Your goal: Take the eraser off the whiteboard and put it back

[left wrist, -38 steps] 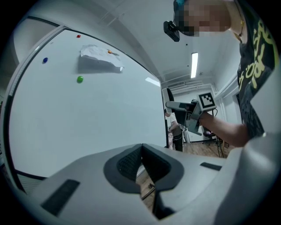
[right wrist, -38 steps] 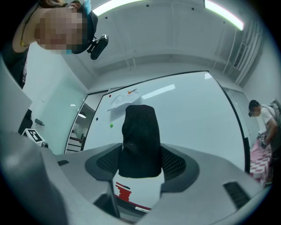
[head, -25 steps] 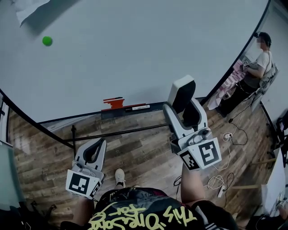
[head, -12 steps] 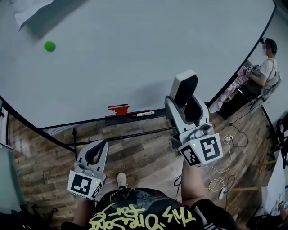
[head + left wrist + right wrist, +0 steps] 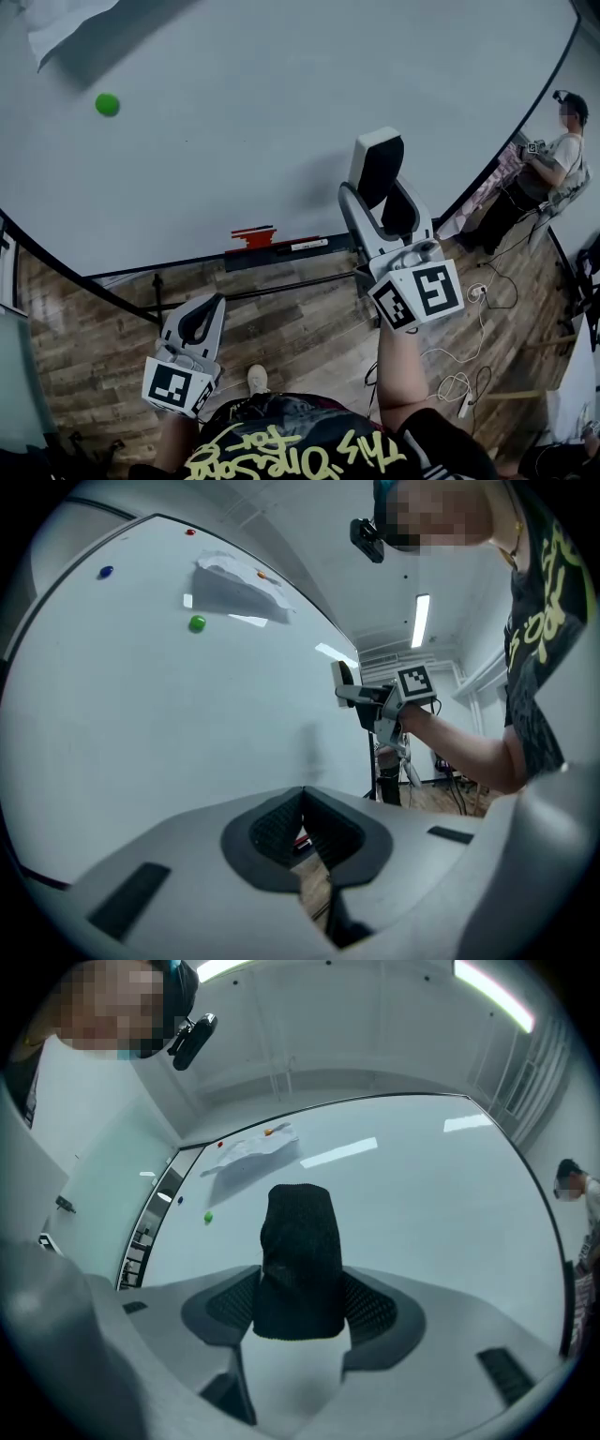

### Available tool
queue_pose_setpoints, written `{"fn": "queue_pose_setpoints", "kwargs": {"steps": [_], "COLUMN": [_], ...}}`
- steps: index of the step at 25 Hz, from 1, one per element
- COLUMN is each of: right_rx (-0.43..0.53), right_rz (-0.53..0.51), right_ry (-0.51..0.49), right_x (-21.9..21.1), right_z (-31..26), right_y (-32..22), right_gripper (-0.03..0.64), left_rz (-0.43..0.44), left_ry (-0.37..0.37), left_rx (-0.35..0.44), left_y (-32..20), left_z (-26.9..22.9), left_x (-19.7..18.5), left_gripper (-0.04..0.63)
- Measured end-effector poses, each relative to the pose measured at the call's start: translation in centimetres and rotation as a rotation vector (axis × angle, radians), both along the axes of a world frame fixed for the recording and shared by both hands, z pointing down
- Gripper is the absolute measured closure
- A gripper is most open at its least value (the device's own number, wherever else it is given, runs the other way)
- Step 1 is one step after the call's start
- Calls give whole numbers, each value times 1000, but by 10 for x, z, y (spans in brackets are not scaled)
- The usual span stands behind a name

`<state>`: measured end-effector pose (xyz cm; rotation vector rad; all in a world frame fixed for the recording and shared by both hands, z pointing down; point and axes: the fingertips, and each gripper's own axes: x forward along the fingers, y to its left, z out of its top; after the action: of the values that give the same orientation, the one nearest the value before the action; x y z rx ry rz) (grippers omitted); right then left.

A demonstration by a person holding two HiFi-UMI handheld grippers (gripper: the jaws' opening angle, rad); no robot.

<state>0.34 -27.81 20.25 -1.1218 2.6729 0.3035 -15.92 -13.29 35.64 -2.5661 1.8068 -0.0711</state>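
Right gripper view shows the right tongs point(image 5: 298, 1309) squeezed tight on the eraser point(image 5: 298, 1251), with its dark fuzzy side showing. It is in the air near the whiteboard point(image 5: 403, 1204). The left tongs point(image 5: 302, 808) hang low, pinched together with nothing inside. To put it back well, I think the eraser should go on flat and gently before the tongs let go

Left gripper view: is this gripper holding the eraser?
No, the left gripper has its jaws together with nothing between them, while the eraser is clamped in the right gripper.
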Motion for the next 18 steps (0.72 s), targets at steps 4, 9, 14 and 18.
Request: {"fn": "queue_pose_setpoints", "kwargs": {"steps": [4, 9, 14, 18], "right_rx": [-3, -3, -11, -13], "right_rz": [15, 31, 46, 53], "right_ry": [-2, -11, -3, 0], "right_x": [-6, -13, -19, -22], "right_z": [0, -1, 2, 2], "right_y": [-13, -27, -40, -45], "right_gripper": [350, 350, 350, 350], "left_rz": [-9, -9, -10, -8], "left_ry": [-8, -54, -56, -64], "left_rx": [1, -4, -13, -6], "left_y": [-4, -8, -13, -17], "left_z": [0, 5, 7, 4], "left_x": [-10, -24, -32, -35], "left_gripper": [588, 588, 588, 588]}}
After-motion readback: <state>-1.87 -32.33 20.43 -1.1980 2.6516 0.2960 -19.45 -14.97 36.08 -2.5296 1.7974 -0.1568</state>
